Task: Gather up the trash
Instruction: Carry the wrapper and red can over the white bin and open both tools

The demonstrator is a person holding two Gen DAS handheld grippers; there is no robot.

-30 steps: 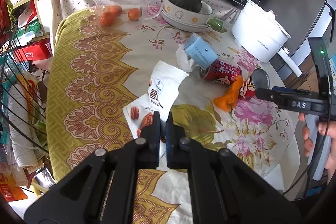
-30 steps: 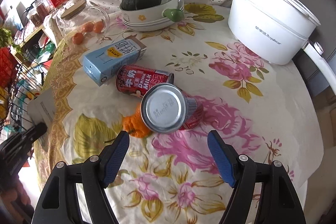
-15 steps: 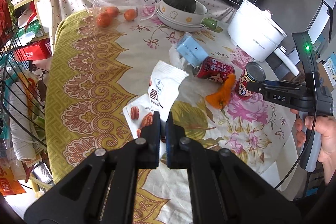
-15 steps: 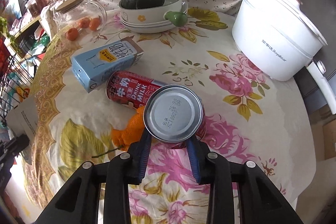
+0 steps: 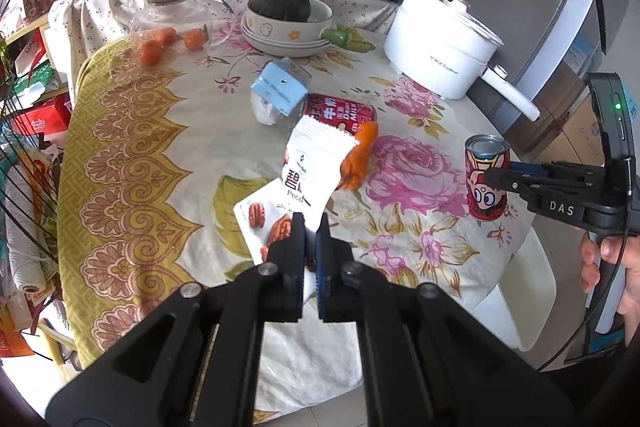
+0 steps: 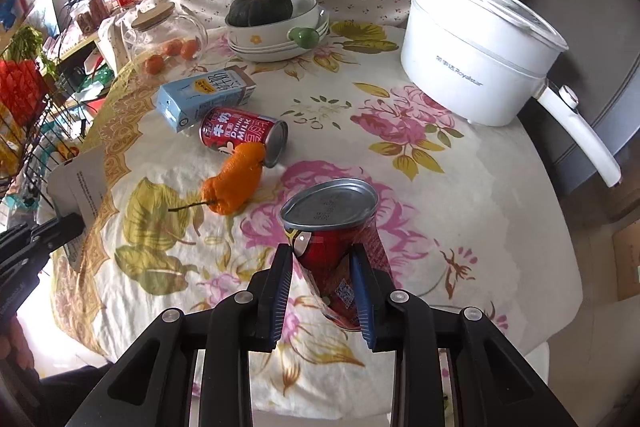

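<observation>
The left gripper [image 5: 310, 227] has its jaws pinched on a white pecan snack wrapper [image 5: 304, 171], held up above the floral tablecloth [image 5: 180, 147]. The right gripper [image 6: 322, 267] clamps a red can [image 6: 336, 247] by its sides (silver end toward the camera), lifted off the cloth near the table's front edge. On the table lie a second red can [image 6: 236, 133] on its side, an orange pepper [image 6: 234, 183] touching it, and a blue carton [image 6: 200, 95] just behind.

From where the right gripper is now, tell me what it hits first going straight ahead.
Beyond the can held by the right gripper, the table's floral cloth lies ahead, probably next; the white cooker is farther off. Depth is uncertain.
</observation>
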